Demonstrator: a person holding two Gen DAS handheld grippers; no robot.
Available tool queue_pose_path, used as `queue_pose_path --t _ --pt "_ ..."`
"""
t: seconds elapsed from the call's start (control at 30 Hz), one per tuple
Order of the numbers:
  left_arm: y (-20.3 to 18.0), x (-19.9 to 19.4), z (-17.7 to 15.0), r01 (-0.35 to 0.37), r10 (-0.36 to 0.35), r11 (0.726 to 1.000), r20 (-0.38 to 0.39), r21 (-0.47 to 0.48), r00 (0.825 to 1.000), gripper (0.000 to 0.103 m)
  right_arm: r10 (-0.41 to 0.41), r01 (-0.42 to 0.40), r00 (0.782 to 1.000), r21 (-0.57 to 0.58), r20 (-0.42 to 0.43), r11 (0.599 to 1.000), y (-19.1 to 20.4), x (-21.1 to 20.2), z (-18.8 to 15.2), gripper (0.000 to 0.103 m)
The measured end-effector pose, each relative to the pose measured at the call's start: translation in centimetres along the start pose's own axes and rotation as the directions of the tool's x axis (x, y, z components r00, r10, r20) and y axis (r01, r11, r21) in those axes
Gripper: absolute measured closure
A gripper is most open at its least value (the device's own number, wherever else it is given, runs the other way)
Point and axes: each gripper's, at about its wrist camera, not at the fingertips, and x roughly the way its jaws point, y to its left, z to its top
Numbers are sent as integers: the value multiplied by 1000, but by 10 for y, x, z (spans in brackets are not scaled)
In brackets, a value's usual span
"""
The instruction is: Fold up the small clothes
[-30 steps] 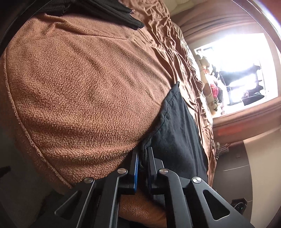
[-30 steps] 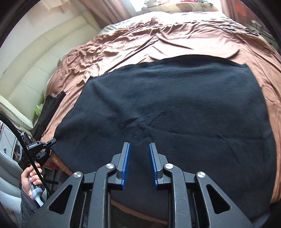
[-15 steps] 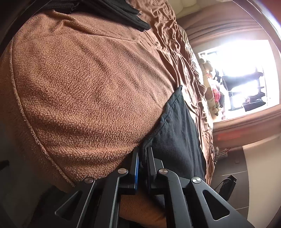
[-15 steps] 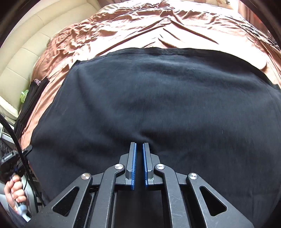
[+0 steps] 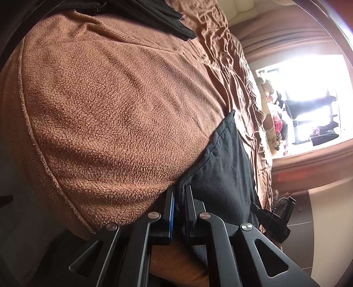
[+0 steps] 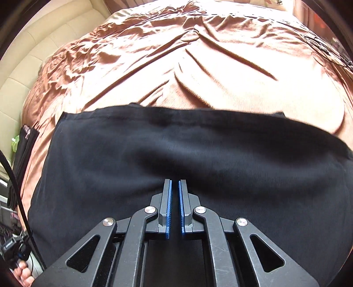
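Observation:
A black garment (image 6: pixel 110 154) lies spread across the brown bed; its near part is drawn up and forward over the rest. My right gripper (image 6: pixel 175 183) is shut on that black cloth, with only a thin dark slit between the blue pads. In the left wrist view the same garment (image 5: pixel 222 167) runs along the bed's edge. My left gripper (image 5: pixel 179 189) is shut on its corner hem, low at the side of the bed. The left gripper's body and the hand (image 6: pixel 22 271) holding it show at the lower left of the right wrist view.
A brown fleece blanket (image 5: pixel 110 110) covers the bed's near end, with a wrinkled satin sheet (image 6: pixel 198 66) beyond. Folded dark clothes (image 5: pixel 154 15) lie by the cream headboard (image 6: pixel 26 55). Plush toys (image 5: pixel 271 123) line the bright window side. A thin cable (image 6: pixel 324 48) lies at the far right.
The right gripper closed on the garment's near edge and travelled forward over it, carrying the cloth along. The left gripper kept its hold and its place.

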Motion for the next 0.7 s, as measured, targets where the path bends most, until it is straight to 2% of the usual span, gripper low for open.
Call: queue_pose_path --t 0.13,0.4,0.53,0.7 --pt "-3 2 0 -10 10 1000 0 -1 1000 96 4 -4 1000 10 -11 1000 0 14 20 102" --pt "-4 4 1 -8 8 1000 -9 -1 1000 96 -43 43 999 6 -1 999 8 31 45 103" --pt "-1 2 4 14 -14 1000 -16 -11 1000 96 -29 28 1000 13 10 1000 9 16 40 103" --pt "0 -4 9 61 -62 998 -23 -23 998 96 18 -18 1000 -6 11 1000 13 -15 14 103"
